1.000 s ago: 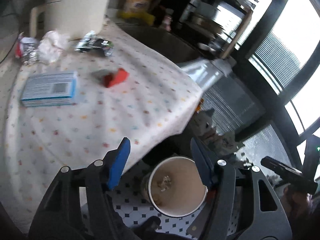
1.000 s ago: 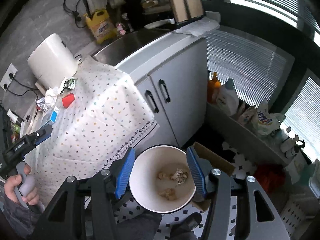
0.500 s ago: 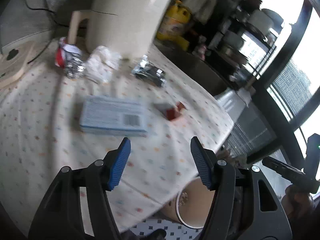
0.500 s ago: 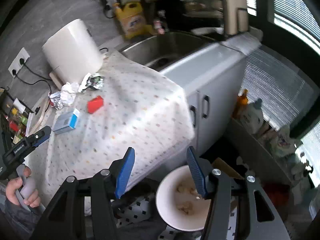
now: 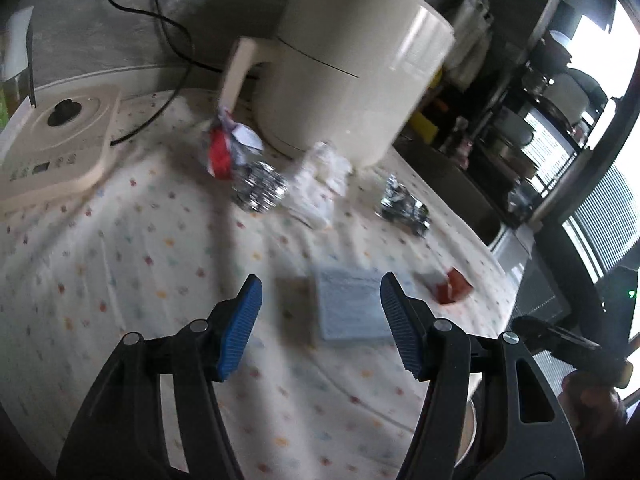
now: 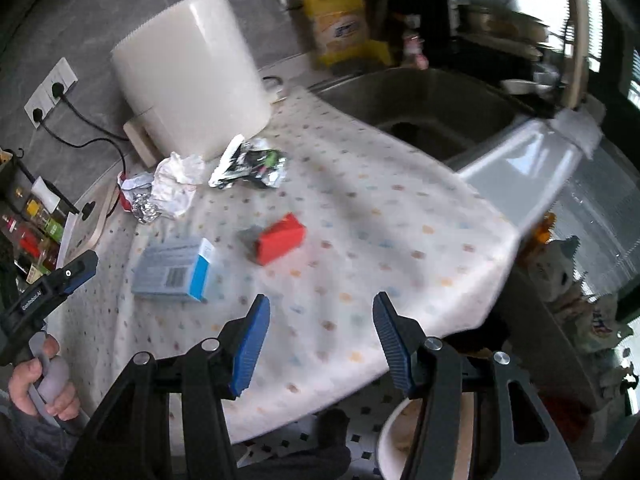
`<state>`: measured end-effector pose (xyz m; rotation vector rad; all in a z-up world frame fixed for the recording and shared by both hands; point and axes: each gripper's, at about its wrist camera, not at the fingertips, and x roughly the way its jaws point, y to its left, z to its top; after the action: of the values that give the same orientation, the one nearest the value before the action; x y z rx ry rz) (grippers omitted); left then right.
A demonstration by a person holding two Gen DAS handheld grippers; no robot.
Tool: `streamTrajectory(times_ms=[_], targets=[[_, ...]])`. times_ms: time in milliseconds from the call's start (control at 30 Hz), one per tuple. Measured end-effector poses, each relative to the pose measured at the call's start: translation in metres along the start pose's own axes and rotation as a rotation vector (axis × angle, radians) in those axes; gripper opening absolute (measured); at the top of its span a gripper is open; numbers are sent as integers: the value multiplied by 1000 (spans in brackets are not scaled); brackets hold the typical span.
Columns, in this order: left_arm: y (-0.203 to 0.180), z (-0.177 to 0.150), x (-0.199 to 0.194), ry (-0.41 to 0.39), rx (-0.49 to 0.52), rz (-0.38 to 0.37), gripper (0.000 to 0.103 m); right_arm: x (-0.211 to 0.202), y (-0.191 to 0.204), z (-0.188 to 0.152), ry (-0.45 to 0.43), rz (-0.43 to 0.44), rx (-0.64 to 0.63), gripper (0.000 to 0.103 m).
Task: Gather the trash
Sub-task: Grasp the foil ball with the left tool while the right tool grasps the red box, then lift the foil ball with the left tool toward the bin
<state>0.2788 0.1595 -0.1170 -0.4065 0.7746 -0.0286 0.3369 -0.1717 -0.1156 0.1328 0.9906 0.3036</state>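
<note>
On the tablecloth [image 6: 360, 208], the blue box [image 6: 172, 270] lies flat, barcode end toward the camera.

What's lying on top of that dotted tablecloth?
On the dotted tablecloth: blue box, red box, crumpled tissue, foil ball, foil wrapper, white appliance. The surface underneath is hidden.

White cloth [image 6: 360, 208] is showing off pastel polka dots all across the counter. A red carton [image 6: 280, 243] is glowing against it, and a pale blue box [image 6: 172, 270] is flashing a brighter blue end and a black barcode. Silver foil [image 5: 258, 190] is glinting beside a white crumpled tissue [image 6: 176, 182]. Cream appliance [image 6: 188, 76] behind, yellow jug [image 6: 340, 28] by the sink. Both claws, left claw [image 5: 320, 322] and right claw [image 6: 320, 340], are wearing blue pads on black frames.
</note>
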Motion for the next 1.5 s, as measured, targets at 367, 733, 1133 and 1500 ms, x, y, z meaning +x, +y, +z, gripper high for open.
streamTrajectory(times_ms=[367,733,1133,1500], targets=[[35,51,40,25,5,5,55,69,43,29,57,-25,-3,49],[47,76,110,119,21,22,55,97,43,49,96,-80,44,18],[42,62,81,77,8,33,45,76,41,47,58,-48,40,11],[12,42,37,13,2,19,45,19,12,33,-5,-37,54,11]])
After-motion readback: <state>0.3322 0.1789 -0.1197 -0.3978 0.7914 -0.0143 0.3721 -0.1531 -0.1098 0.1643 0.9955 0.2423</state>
